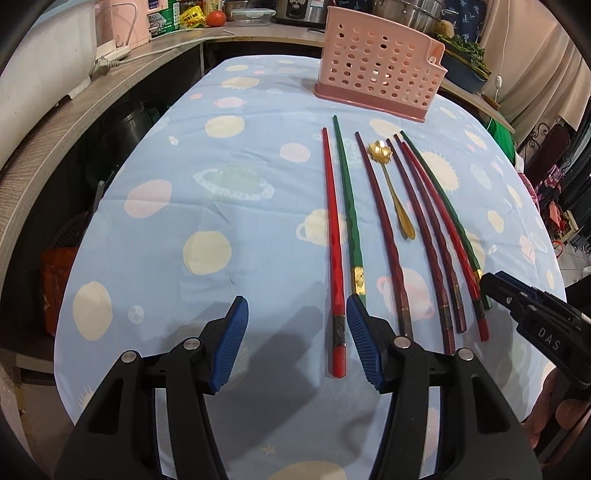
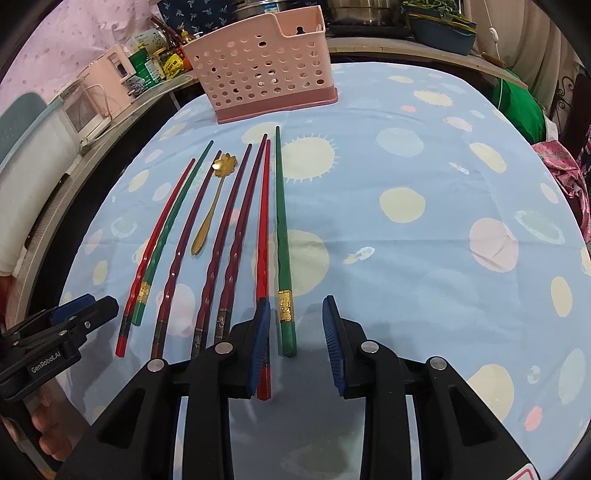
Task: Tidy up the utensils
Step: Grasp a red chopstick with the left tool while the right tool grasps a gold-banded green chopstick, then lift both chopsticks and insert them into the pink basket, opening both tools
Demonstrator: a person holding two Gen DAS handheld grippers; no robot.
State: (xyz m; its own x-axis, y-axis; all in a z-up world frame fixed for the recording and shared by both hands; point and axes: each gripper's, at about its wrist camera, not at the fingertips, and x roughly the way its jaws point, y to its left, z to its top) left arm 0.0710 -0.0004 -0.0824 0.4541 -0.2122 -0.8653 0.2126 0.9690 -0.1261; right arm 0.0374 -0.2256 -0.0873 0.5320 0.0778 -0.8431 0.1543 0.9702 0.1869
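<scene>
Several chopsticks, red (image 1: 332, 236), green (image 1: 349, 206) and dark maroon (image 1: 384, 229), lie side by side on the blue patterned tablecloth (image 1: 221, 221), with a gold flower-bowl spoon (image 1: 393, 184) among them. A pink perforated utensil holder (image 1: 380, 81) stands beyond them, also in the right wrist view (image 2: 266, 74). My left gripper (image 1: 297, 343) is open and empty, low over the cloth by the near end of the leftmost red chopstick. My right gripper (image 2: 295, 343) is open and empty, straddling the near end of the rightmost green chopstick (image 2: 282, 236); the spoon (image 2: 212, 199) lies to its left.
A wooden counter (image 1: 74, 107) curves along the left and back with a pink appliance (image 1: 118, 22), a tomato (image 1: 215, 17), food packets and steel pots. A blue basin of greens (image 2: 443, 29) sits at the back right. The table edge drops off on both sides.
</scene>
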